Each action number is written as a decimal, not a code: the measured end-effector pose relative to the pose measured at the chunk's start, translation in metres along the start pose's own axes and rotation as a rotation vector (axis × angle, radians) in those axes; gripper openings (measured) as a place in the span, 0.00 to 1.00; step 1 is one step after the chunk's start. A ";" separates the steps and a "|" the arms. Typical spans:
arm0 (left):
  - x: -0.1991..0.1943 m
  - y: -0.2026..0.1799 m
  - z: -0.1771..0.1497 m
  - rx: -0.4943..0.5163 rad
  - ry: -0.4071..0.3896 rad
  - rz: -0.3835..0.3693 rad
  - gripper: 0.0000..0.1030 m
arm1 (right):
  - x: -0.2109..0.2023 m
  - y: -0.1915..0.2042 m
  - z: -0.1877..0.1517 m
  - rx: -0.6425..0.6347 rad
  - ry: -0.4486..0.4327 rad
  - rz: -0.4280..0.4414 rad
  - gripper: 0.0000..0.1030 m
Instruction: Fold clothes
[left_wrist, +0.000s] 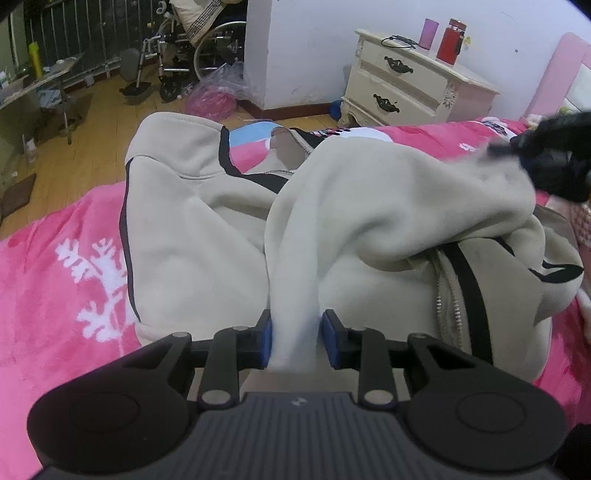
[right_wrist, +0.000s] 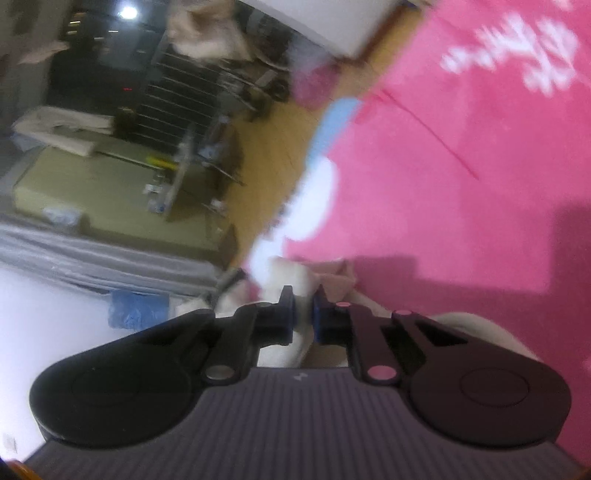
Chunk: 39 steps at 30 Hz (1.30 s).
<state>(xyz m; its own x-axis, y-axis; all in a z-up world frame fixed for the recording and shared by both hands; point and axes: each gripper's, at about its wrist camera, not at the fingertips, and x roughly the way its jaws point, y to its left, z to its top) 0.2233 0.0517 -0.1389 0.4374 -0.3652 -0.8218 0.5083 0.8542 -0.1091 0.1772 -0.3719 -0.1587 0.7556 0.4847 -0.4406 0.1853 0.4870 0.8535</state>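
Cream fleece jacket with black trim (left_wrist: 207, 229), spread on the pink patterned blanket (left_wrist: 55, 280), is clamped at a near fold by the left gripper (left_wrist: 294, 341) and at its far right edge by the right gripper (right_wrist: 303, 314).

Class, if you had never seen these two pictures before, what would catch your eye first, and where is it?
First, the cream jacket with dark trim, heaped across the bright pink blanket. The left gripper pinches a fold of it at the bottom centre, and the right gripper grips more cream cloth. A red bottle stands on the cream nightstand, top right.
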 end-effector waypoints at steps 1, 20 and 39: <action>-0.004 0.002 0.000 -0.013 -0.005 -0.006 0.30 | -0.005 0.011 -0.002 -0.037 -0.010 0.043 0.07; -0.070 0.058 -0.031 -0.586 -0.045 -0.529 0.80 | 0.055 0.115 -0.157 -0.608 0.428 0.240 0.07; -0.059 0.065 -0.025 -0.539 -0.002 -0.213 0.10 | 0.004 0.127 -0.116 -0.848 0.252 0.050 0.36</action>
<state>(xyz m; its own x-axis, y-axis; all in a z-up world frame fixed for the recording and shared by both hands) 0.2122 0.1378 -0.1118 0.3684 -0.5500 -0.7495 0.1355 0.8294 -0.5420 0.1310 -0.2242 -0.0846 0.5706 0.6171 -0.5418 -0.4486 0.7868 0.4239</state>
